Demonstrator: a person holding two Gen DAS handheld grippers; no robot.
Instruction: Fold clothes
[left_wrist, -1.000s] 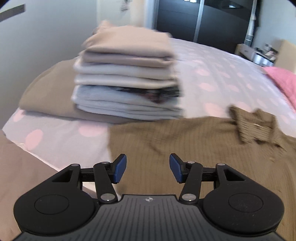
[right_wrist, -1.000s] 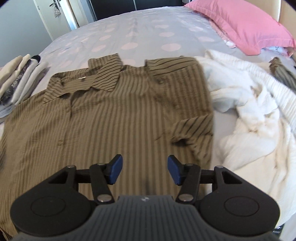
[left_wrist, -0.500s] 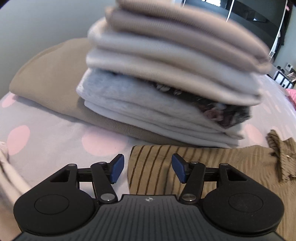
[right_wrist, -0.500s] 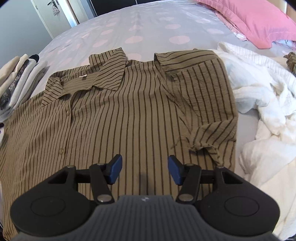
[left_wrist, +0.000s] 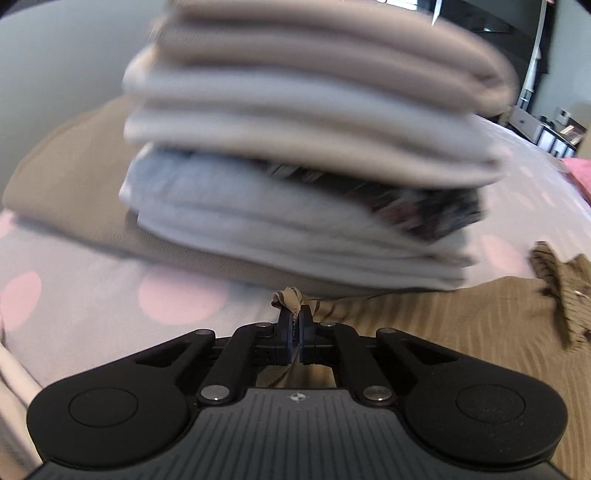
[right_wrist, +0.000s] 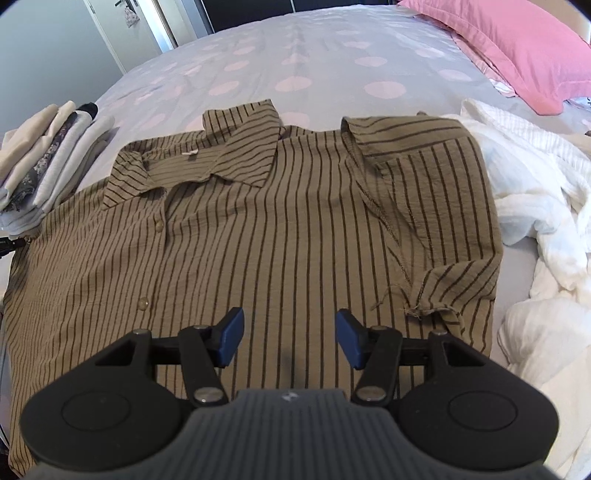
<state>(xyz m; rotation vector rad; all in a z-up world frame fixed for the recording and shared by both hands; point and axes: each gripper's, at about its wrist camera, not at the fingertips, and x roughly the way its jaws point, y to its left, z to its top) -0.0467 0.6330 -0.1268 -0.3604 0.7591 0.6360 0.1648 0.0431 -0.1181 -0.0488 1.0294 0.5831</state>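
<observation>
Fabric pinched between blue pads was the fact the next move turned on: the left claw (left_wrist: 294, 325) had just been closing and was pressed together on a small tuft at the outer edge of the striped shirt (right_wrist: 258, 236), with the cloth bunched up above the pad tips. From that claw the shirt ran off to the right across the bed (right_wrist: 295, 55), while the stack of folded clothes (left_wrist: 295, 166) loomed just beyond the tips; the view there was blurred, so whether the stack touched the pinched edge could not be told.

The right claw (right_wrist: 288, 341) hung spread over the lower middle of the shirt, nothing between its pads. From it the collar lay straight ahead and the folded-in sleeve just to the right, so the garment's long axis ran along the line it pointed. The white heap of laundry (right_wrist: 546, 229) lay further right, touching the shirt's side.

The left claw was therefore the one already on the side edge; carrying that edge rightward toward the shirt's middle seemed the likely fold, with the stack close enough to be dragged.
</observation>
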